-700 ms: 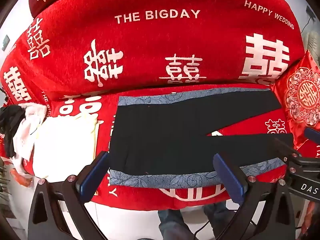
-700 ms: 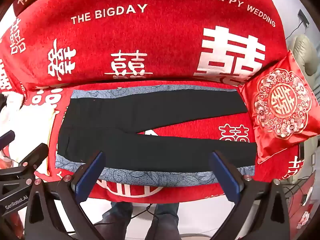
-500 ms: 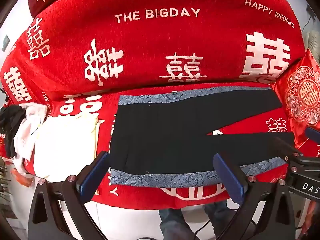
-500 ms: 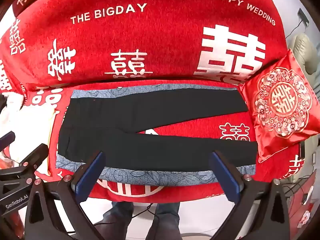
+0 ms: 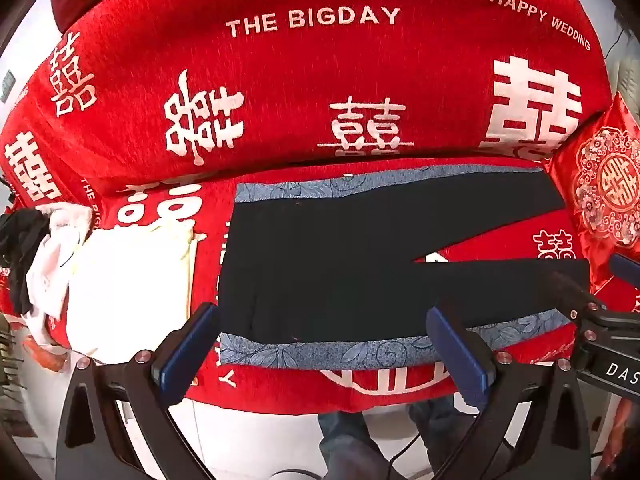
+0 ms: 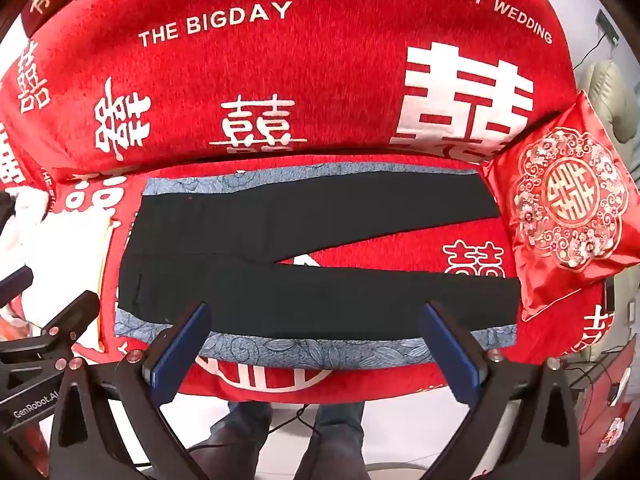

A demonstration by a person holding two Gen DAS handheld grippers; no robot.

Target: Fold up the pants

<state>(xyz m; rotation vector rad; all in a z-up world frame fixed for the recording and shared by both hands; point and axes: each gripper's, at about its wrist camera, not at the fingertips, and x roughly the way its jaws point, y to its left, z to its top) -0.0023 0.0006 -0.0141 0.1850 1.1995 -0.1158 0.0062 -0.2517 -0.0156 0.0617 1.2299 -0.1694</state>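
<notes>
Left wrist view: the black pants [image 5: 340, 264] lie flat on the red sofa [image 5: 320, 80], legs apart. The left gripper [image 5: 320, 344] hangs above, jaws wide, holding nothing. Folding has not begun; I think a grab comes next. Only here: white clothes [image 5: 128, 284].

Right wrist view: the right gripper [image 6: 316, 344] is wide and empty too. Only here: the whole red cushion [image 6: 568, 200].

Pants [image 5: 340, 264]: matt black cloth, smooth, lying on my blue patterned woven mat [image 5: 320, 354]. Sofa cover [image 5: 320, 80]: red, fuzzy, chenille-like nap. Cushion [image 6: 568, 208]: glossy red satin, embroidered. My finger pads [image 6: 180, 344]: matt blue, on black plastic arms.
</notes>
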